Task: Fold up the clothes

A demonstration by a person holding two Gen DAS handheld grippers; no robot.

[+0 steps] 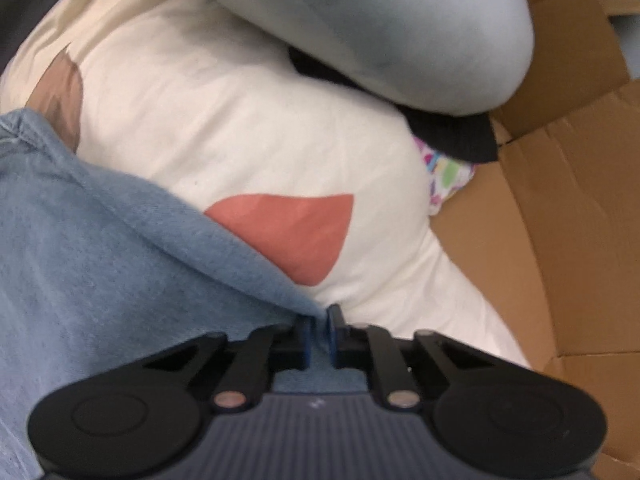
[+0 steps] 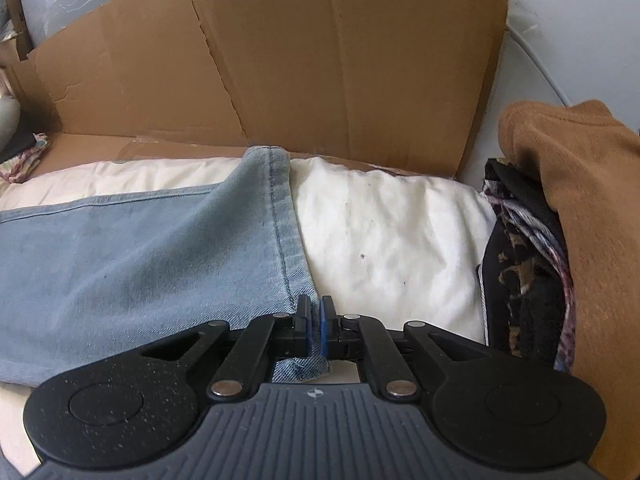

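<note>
both grippers, left (image 1: 319, 334) and right (image 2: 316, 328), have fingers pinched on the jeans (image 2: 140, 264) lying over a white sheet (image 2: 384, 240), so looks mid-fold, though how many folds are in i can't tell.

Faded matt denim jeans (image 2: 140, 248), creased cream cotton sheet (image 2: 392, 240), rough brown cardboard (image 2: 320, 60).

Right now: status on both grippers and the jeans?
Left gripper shut on jeans. Right gripper shut on jeans hem. Jeans lie across white cloth; clothes pile at right.
</note>
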